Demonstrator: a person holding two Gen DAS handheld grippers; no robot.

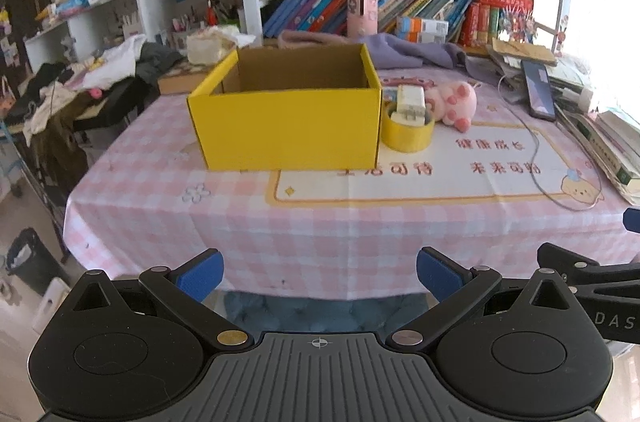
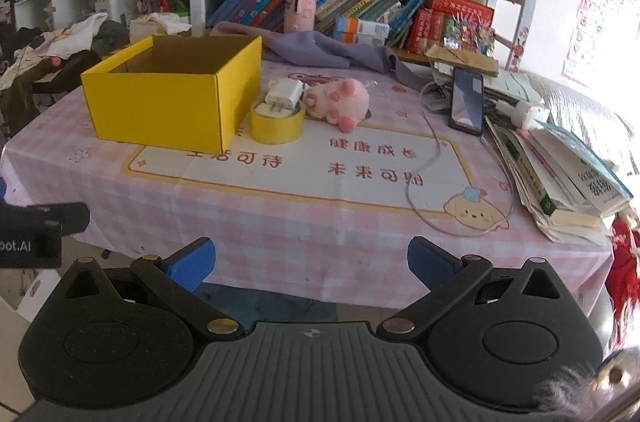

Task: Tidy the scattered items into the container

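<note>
Left wrist view: left gripper fingers apart, empty, short of the table's near edge. Yellow box open-topped for loading; tape roll touching its right side, white charger resting on the roll.

Right wrist view: right gripper fingers apart, empty. Pink plush just right of the charger.

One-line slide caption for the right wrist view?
Open right hand-held gripper faces yellow box, tape roll holding white charger, pink plush.

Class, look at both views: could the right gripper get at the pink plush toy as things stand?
Probably yes. The right gripper is open and empty, and bare tablecloth lies between it and the plush toy; the tape roll sits just beside it.
</note>
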